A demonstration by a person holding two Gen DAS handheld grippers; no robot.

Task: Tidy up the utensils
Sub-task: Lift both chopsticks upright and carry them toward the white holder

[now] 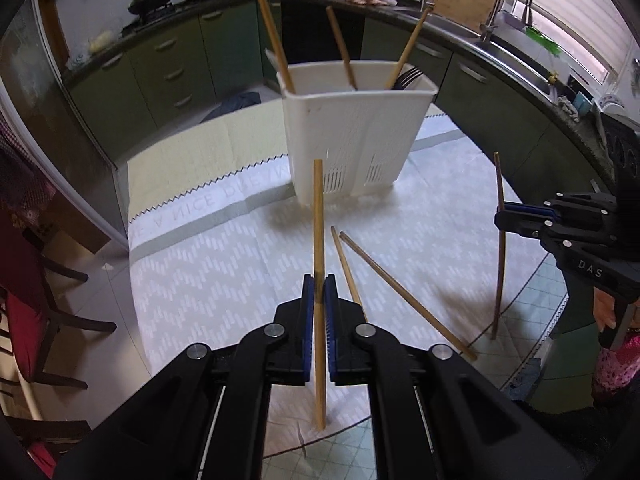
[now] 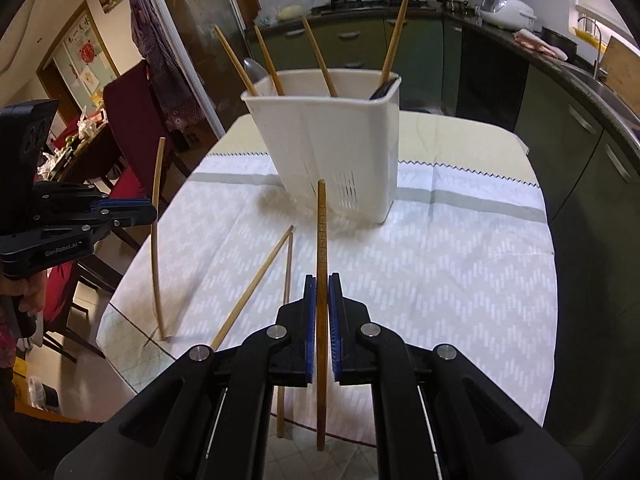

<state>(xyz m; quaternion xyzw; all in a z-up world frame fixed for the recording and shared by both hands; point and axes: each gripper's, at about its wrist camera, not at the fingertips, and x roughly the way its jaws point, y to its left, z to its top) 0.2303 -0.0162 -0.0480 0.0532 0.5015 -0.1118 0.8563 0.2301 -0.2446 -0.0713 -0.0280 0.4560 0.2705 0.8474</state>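
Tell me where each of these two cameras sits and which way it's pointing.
Left wrist: behind the left claw, shut on a light chopstick, facing the white holder; right claw at right.
Right wrist: behind the right claw, gripping a darker chopstick, facing the same holder.
Shared: holder, two loose chopsticks, tablecloth.

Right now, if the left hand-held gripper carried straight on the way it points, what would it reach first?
Probably the white utensil holder: it stands dead ahead of the left hand-held gripper, which is shut on an upright chopstick. Only tablecloth shows between, though depth is uncertain.
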